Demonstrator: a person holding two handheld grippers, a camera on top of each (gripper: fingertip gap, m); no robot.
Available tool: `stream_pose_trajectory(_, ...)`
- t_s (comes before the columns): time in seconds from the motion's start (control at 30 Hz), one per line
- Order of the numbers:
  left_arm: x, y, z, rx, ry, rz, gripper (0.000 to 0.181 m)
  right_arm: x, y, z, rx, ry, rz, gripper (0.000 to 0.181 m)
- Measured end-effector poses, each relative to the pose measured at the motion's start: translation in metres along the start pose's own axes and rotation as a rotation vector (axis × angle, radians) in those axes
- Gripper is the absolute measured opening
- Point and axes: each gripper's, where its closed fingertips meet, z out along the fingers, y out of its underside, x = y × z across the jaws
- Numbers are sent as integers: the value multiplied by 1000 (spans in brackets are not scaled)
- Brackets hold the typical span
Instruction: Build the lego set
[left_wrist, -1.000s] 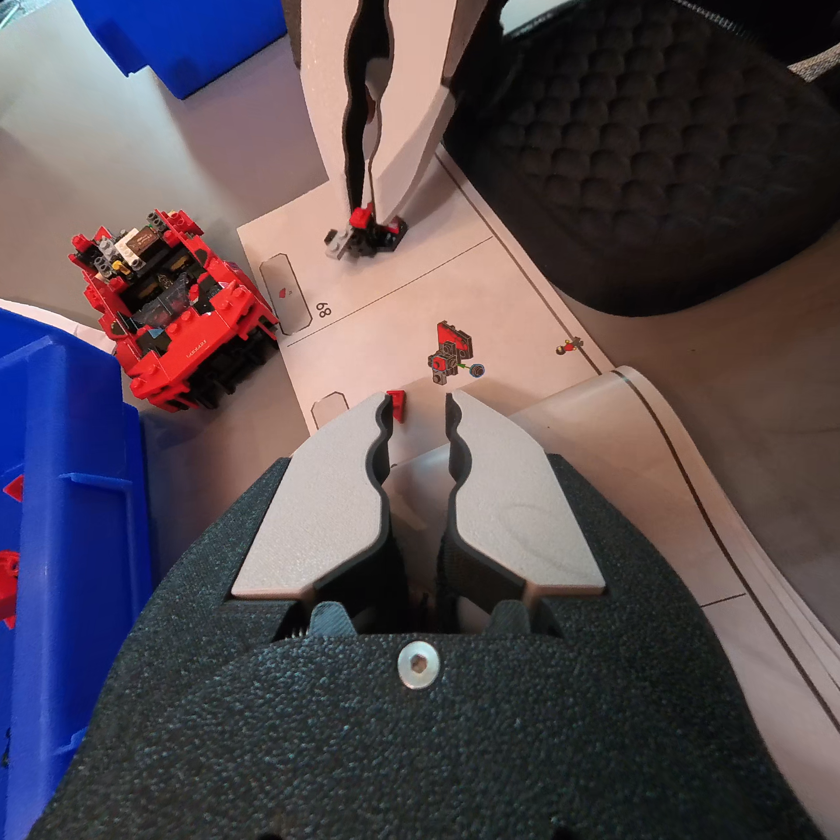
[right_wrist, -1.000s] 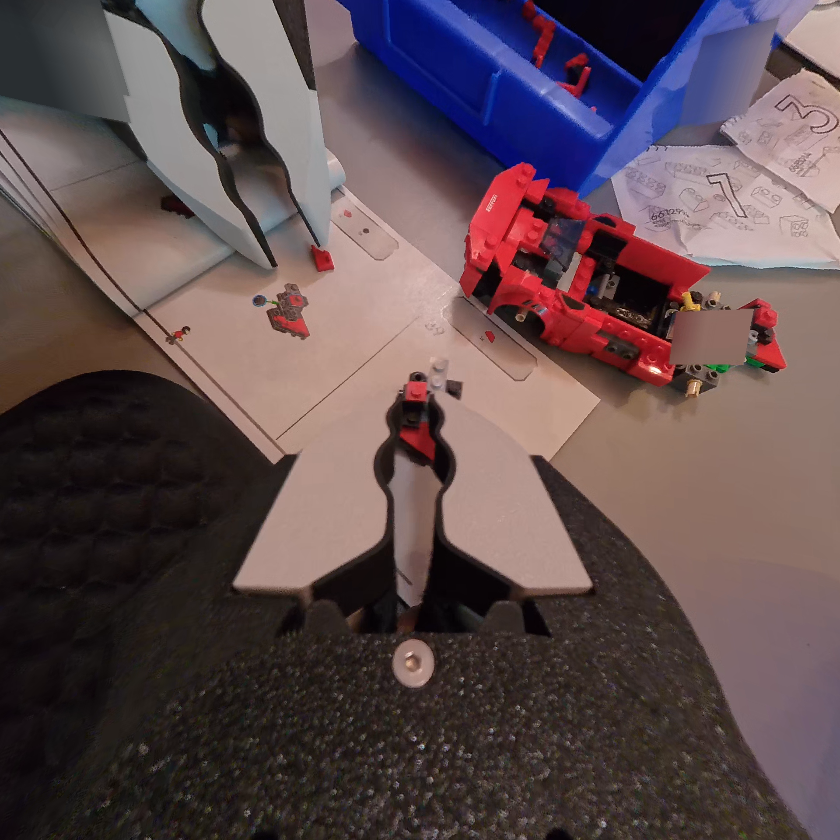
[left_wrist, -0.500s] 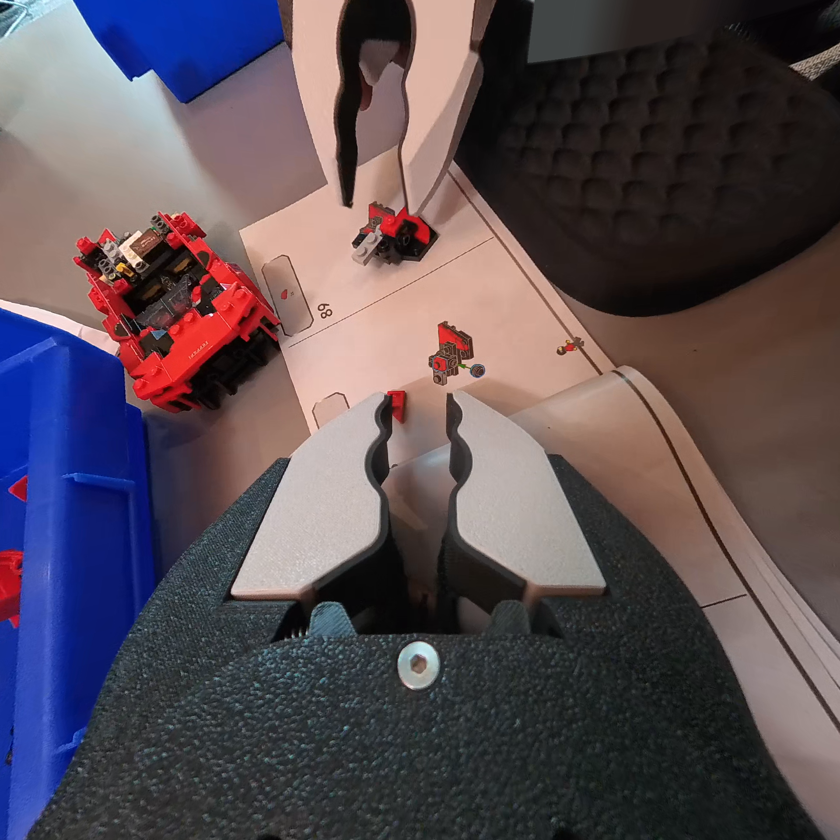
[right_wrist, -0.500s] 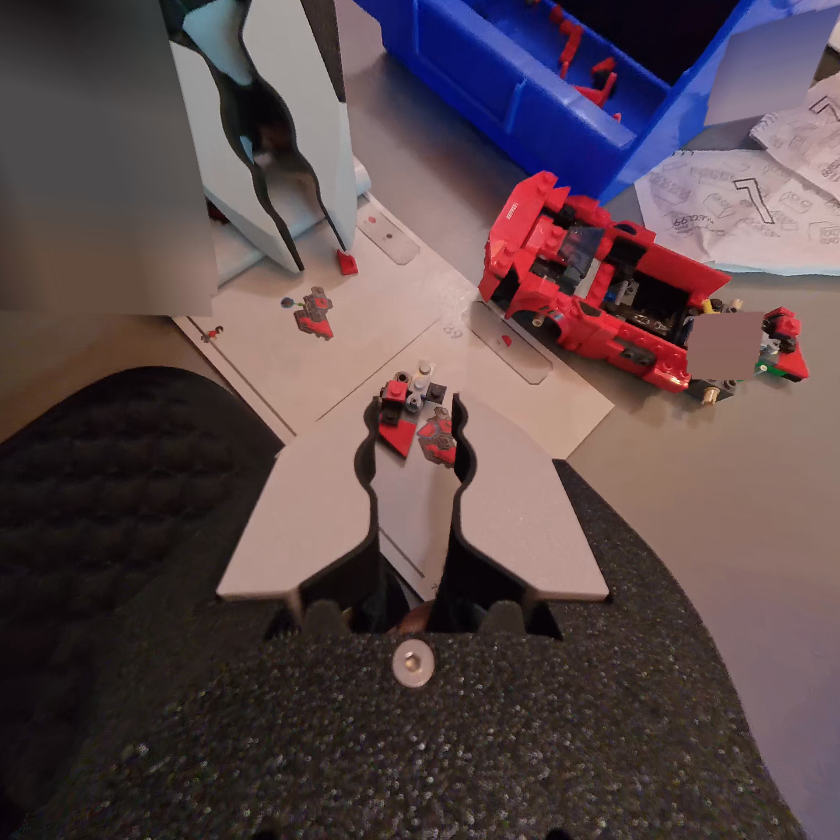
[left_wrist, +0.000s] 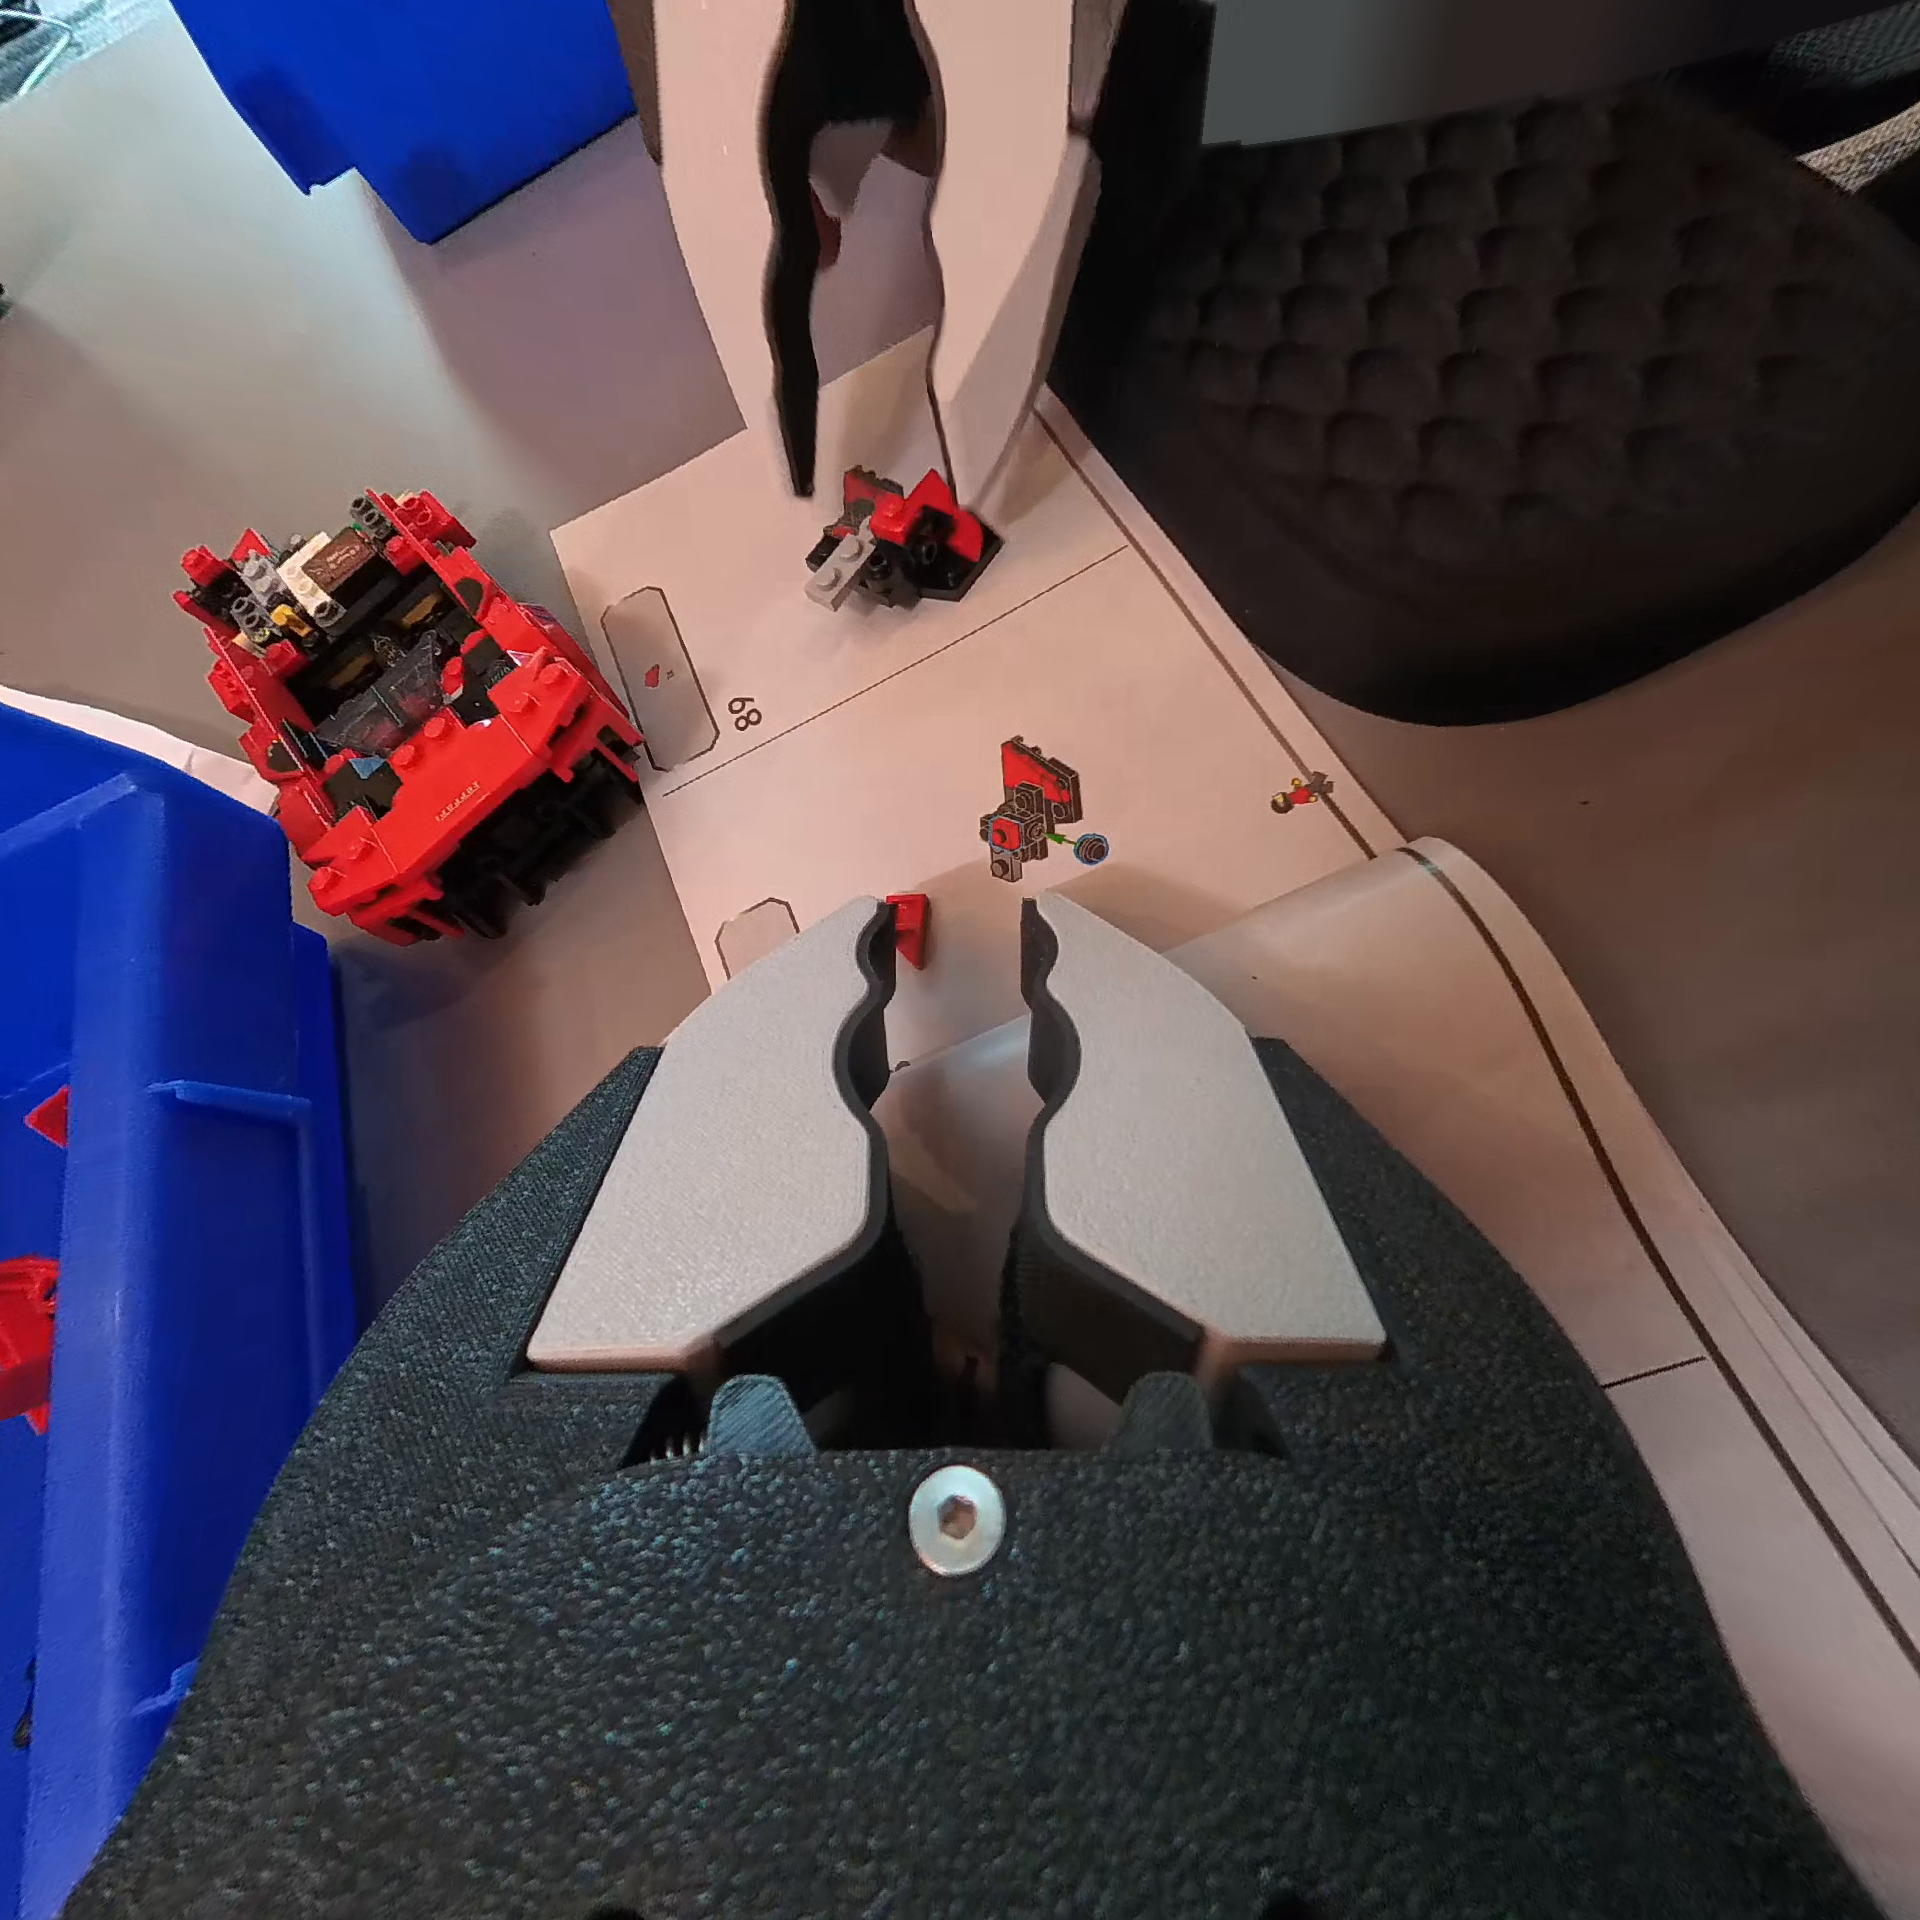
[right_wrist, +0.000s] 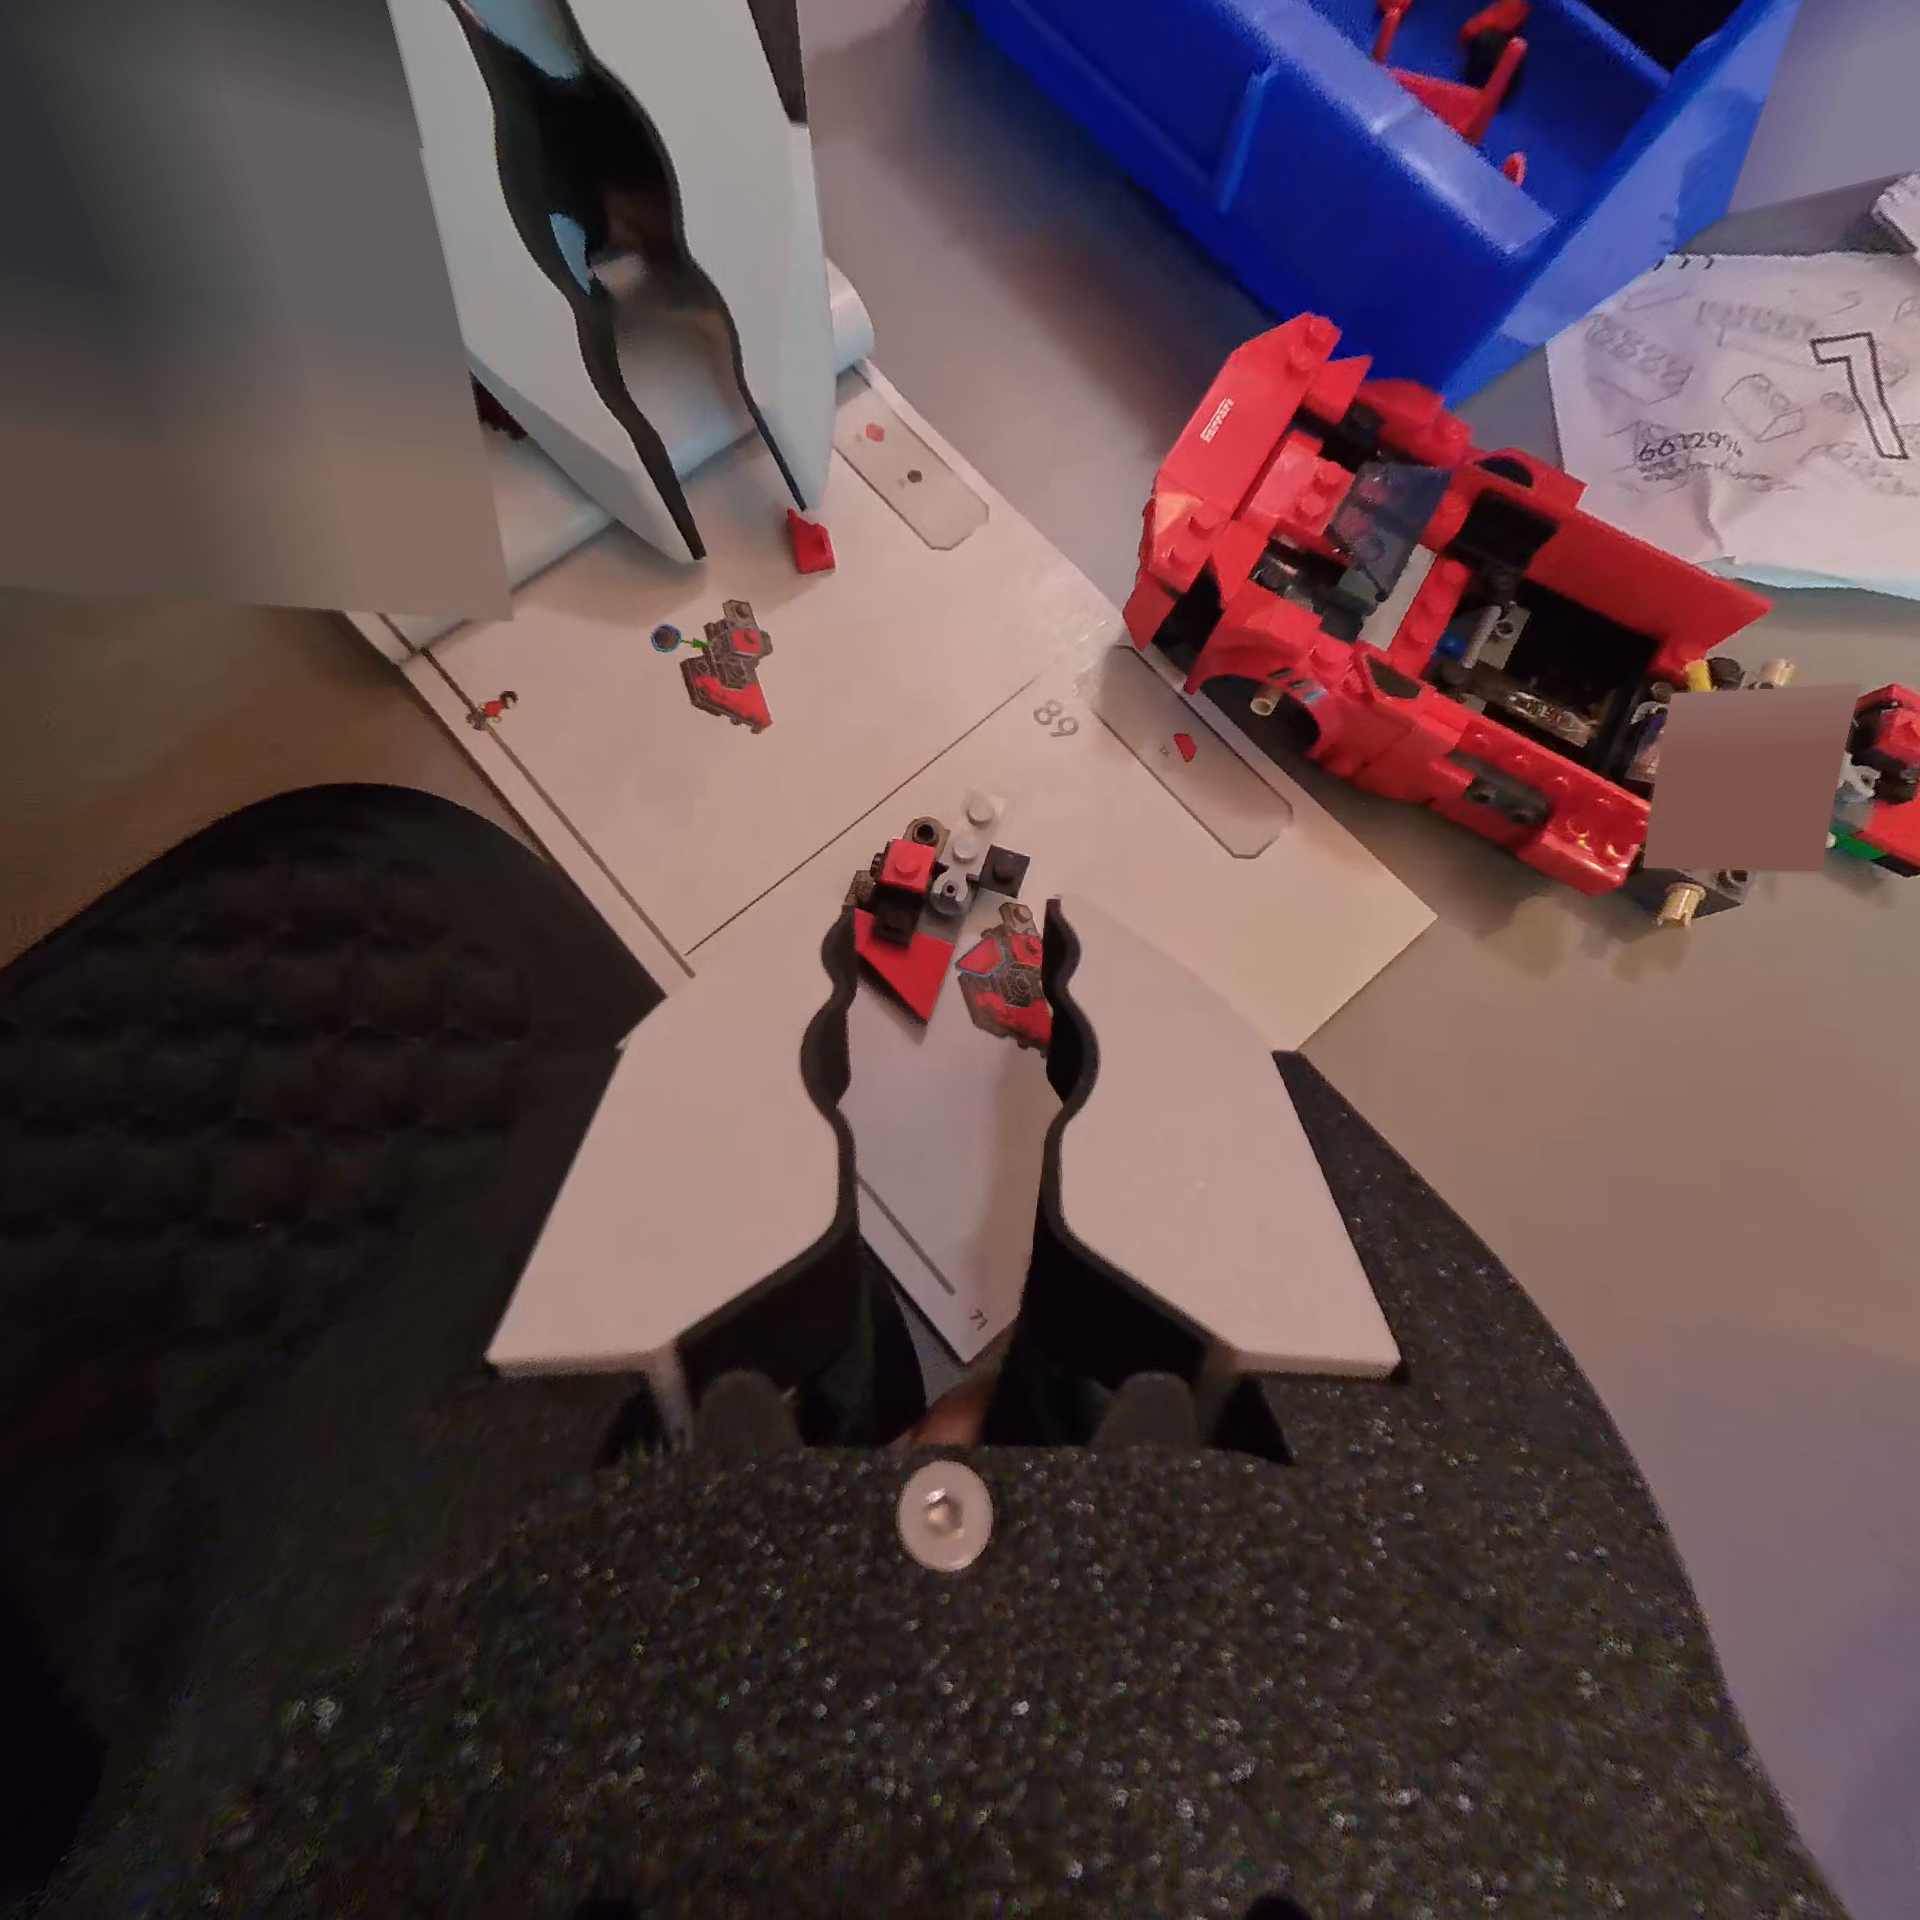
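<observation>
A small red, black and grey lego sub-assembly (right_wrist: 930, 899) lies on the open instruction booklet (right_wrist: 831, 769), just beyond my right gripper (right_wrist: 945, 914), which is open and empty. It also shows in the left wrist view (left_wrist: 894, 540) under the right gripper's fingers (left_wrist: 997, 312). My left gripper (left_wrist: 956, 914) is open; a small red sloped piece (left_wrist: 912, 925) lies on the booklet (left_wrist: 935, 707) by its left fingertip, also in the right wrist view (right_wrist: 808, 540). The partly built red car (left_wrist: 405, 717) stands left of the booklet, and shows in the right wrist view (right_wrist: 1434, 623).
Blue parts bins stand at the left (left_wrist: 156, 1195) and far left (left_wrist: 416, 94), and one at the top of the right wrist view (right_wrist: 1403, 135) holds red pieces. A black textured pad (left_wrist: 1507, 395) lies right of the booklet. Crumpled numbered paper bags (right_wrist: 1745, 395) lie beyond the car.
My right gripper has opened and let go of the sub-assembly, which now lies on the booklet; the gripper has drawn back a little. My left gripper has stayed in place.
</observation>
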Motion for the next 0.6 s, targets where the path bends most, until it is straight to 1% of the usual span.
stream_pose_trajectory(0.13,0,0,0,1,0,-2,22,-3,-1,-2,12,-3,29,31)
stream_pose_trajectory(0.33,-1,-1,-1,6,-7,-4,24,-3,1,10,-8,39,44,31)
stream_pose_trajectory(0.37,-1,-1,-1,8,-8,-6,25,-3,0,10,-9,46,37,30)
stream_pose_trajectory(0.43,-2,-1,-1,12,-7,-7,26,-4,1,11,-20,30,22,22)
stream_pose_trajectory(0.5,-1,-2,-1,12,-7,-6,26,-4,2,11,-23,19,0,19)
stream_pose_trajectory(0.6,-1,-1,-1,10,-6,-4,27,-8,1,11,-36,-63,-112,19)
